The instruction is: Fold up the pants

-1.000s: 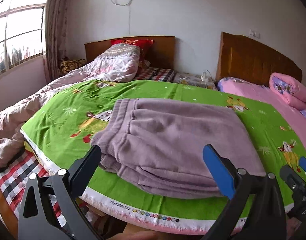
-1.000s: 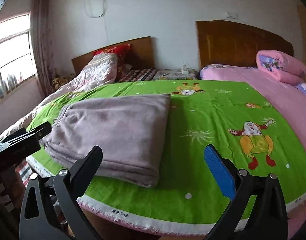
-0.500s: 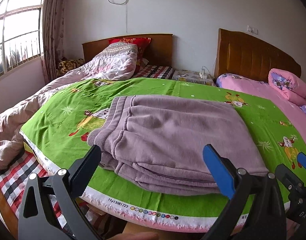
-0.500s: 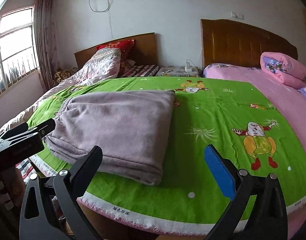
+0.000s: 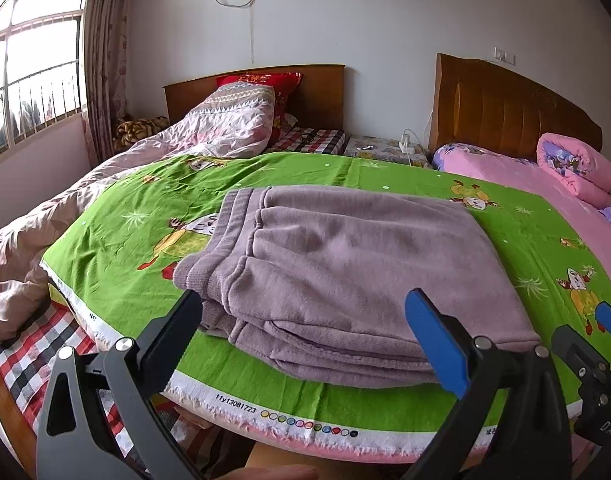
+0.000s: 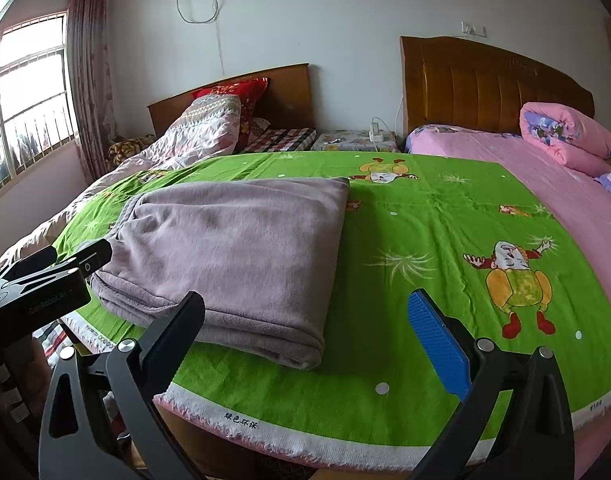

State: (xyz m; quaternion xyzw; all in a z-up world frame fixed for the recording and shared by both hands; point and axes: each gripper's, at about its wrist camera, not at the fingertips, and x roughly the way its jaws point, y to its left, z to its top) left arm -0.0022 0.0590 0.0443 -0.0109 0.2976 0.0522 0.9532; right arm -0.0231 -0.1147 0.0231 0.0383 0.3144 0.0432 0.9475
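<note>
the folded purple pants lie on the green sheet, near its left near edge; the left gripper and right gripper hang spread wide, apparently clear of the cloth.

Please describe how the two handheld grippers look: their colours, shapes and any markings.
Both look alike. The left gripper and right gripper each have a dark grey angular frame with silver pivot bolts, one black finger and one blue ribbed finger. Faint lettering marks the left gripper's body in the right wrist view; I cannot read it.
</note>
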